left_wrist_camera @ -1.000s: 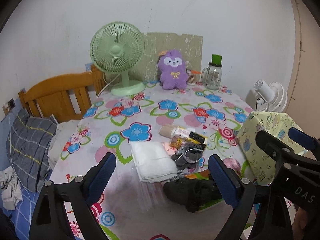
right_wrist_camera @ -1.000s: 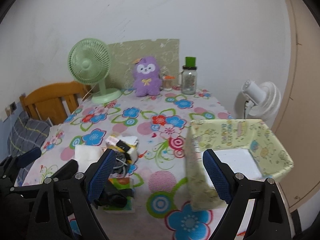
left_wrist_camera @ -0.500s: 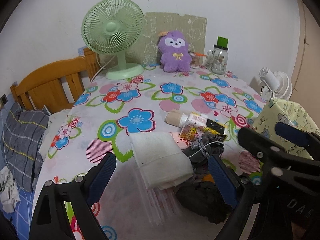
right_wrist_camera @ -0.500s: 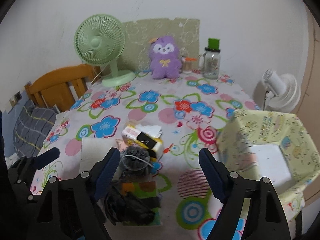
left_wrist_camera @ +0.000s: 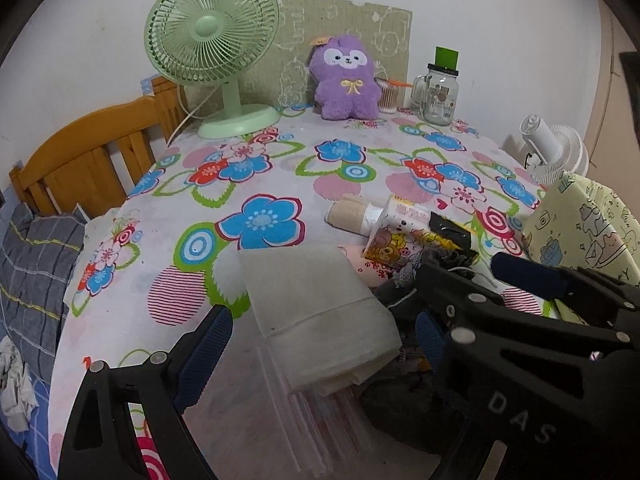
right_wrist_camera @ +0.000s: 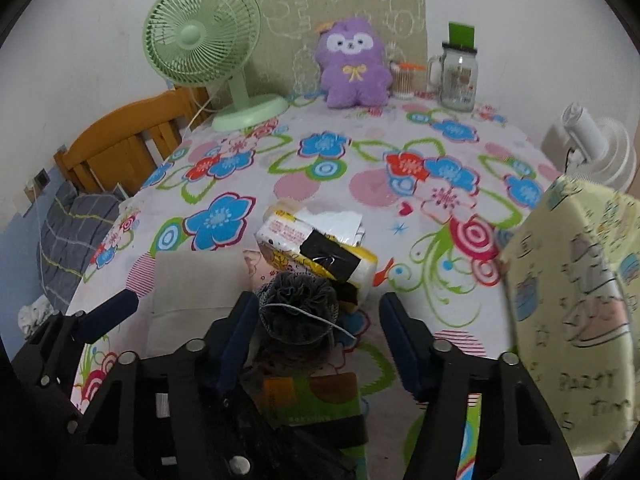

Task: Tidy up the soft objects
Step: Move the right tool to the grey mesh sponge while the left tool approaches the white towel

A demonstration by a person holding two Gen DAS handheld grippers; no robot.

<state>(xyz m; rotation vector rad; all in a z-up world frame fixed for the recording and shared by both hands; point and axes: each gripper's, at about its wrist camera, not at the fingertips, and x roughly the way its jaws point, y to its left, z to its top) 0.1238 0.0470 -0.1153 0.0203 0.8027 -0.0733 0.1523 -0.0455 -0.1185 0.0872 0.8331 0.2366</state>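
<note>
A folded white cloth [left_wrist_camera: 316, 312] lies on the flowered table, and my left gripper [left_wrist_camera: 320, 344] is open with its fingers on either side of the cloth's near end. My right gripper [right_wrist_camera: 316, 332] is open around a grey mesh bath pouf [right_wrist_camera: 298, 306] with a white cord. The pouf sits on a pile with a tissue pack [right_wrist_camera: 316, 244] and a dark item. The right gripper also shows in the left wrist view [left_wrist_camera: 520, 320], crossing over the pile. A yellow-green fabric bin [right_wrist_camera: 572, 292] stands at the right.
A green desk fan [left_wrist_camera: 216, 48], a purple plush [left_wrist_camera: 346, 80], a cotton-swab cup and a glass jar [left_wrist_camera: 438, 90] stand along the far edge. A beige roll [left_wrist_camera: 346, 214] lies mid-table. A wooden chair [left_wrist_camera: 84, 160] is left, a white fan [left_wrist_camera: 554, 152] right.
Both grippers have moved forward and down toward the pile. The left now straddles the white cloth and the right now straddles the grey pouf. Both stay open.
</note>
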